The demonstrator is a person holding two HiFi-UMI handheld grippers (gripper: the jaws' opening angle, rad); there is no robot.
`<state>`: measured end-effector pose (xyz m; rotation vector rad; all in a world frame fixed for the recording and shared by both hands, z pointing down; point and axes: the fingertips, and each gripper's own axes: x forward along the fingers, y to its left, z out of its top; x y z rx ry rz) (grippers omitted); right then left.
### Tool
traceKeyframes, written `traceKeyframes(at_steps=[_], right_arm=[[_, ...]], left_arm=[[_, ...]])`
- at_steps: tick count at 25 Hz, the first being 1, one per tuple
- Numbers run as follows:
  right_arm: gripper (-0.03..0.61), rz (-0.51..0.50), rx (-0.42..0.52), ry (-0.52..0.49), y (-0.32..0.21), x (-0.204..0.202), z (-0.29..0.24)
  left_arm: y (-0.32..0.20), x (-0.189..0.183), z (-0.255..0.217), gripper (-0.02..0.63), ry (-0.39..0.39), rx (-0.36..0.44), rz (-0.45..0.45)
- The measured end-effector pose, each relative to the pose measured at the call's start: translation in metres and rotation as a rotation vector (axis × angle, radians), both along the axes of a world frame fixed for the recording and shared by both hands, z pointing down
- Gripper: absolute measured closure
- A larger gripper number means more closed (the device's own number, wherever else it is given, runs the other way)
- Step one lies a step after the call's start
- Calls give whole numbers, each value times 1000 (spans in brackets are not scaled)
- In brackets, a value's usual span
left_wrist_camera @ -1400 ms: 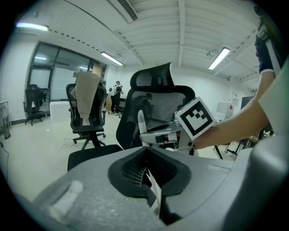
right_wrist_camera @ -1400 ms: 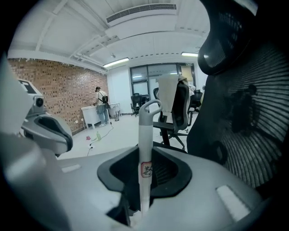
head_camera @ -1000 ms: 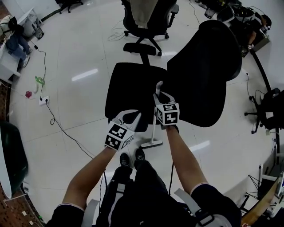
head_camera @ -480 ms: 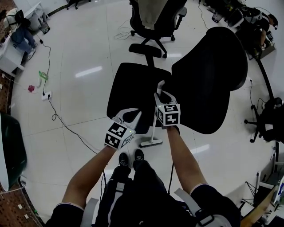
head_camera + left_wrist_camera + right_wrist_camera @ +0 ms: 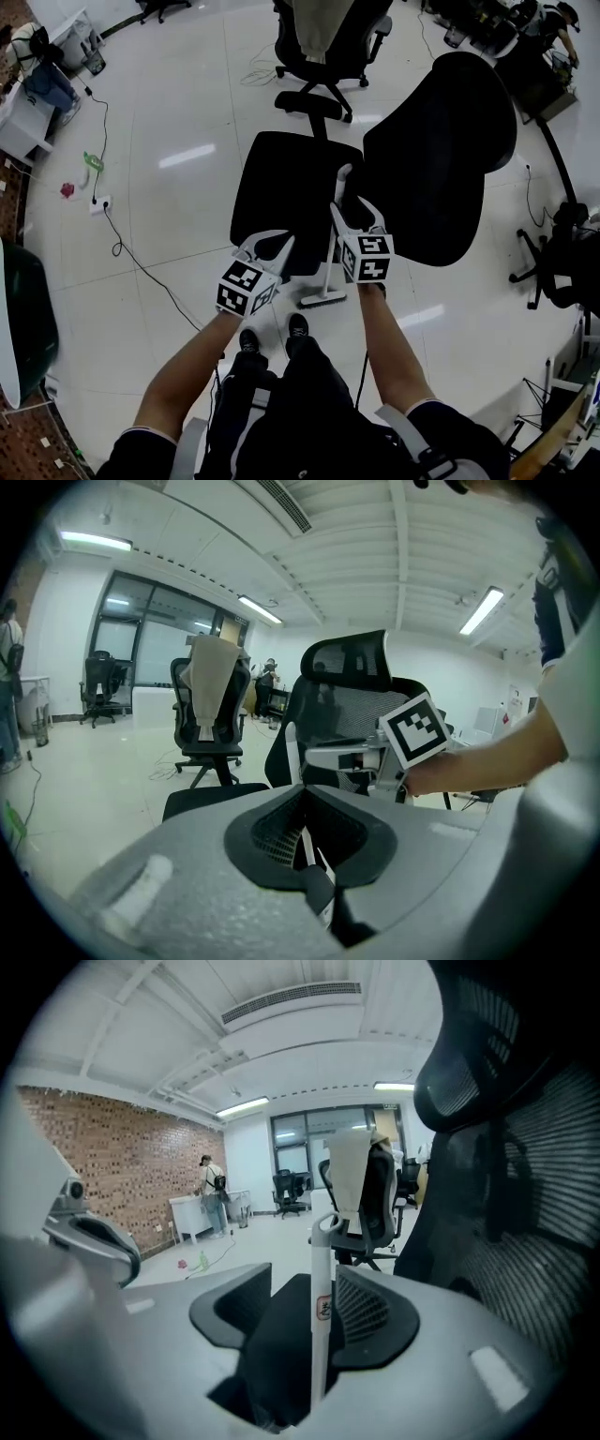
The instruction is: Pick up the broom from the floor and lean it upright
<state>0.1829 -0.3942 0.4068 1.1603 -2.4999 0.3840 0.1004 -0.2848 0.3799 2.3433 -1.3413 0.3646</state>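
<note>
On the white floor (image 5: 169,216) our broom (image 5: 330,267) leans upright against the black chair (image 5: 291,187), its handle between our right gripper (image 5: 356,211)'s just-opened jaws, unpressed. Our left gripper (image 5: 272,239), jaws together, hangs beside the chair's seat, farther from the handle.

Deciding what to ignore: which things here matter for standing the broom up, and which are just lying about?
Job: broom, black office chair it stands against.
Lying about: power strip, floor cable, green object, far chair with beige garment.
</note>
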Motion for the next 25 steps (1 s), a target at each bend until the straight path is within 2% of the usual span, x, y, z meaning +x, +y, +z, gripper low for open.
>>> traceKeyframes(at_steps=[2, 9, 17, 25], right_arm=[[379, 25, 26, -22, 17, 3, -15], [568, 130, 135, -47, 88, -3, -68], [575, 143, 215, -69, 189, -42, -136], [575, 152, 269, -116, 259, -62, -184]], left_arm=[[12, -8, -5, 614, 15, 10, 2], [60, -33, -35, 614, 66, 71, 84], [119, -47, -91, 614, 132, 130, 219], [170, -35, -139, 614, 152, 198, 331]])
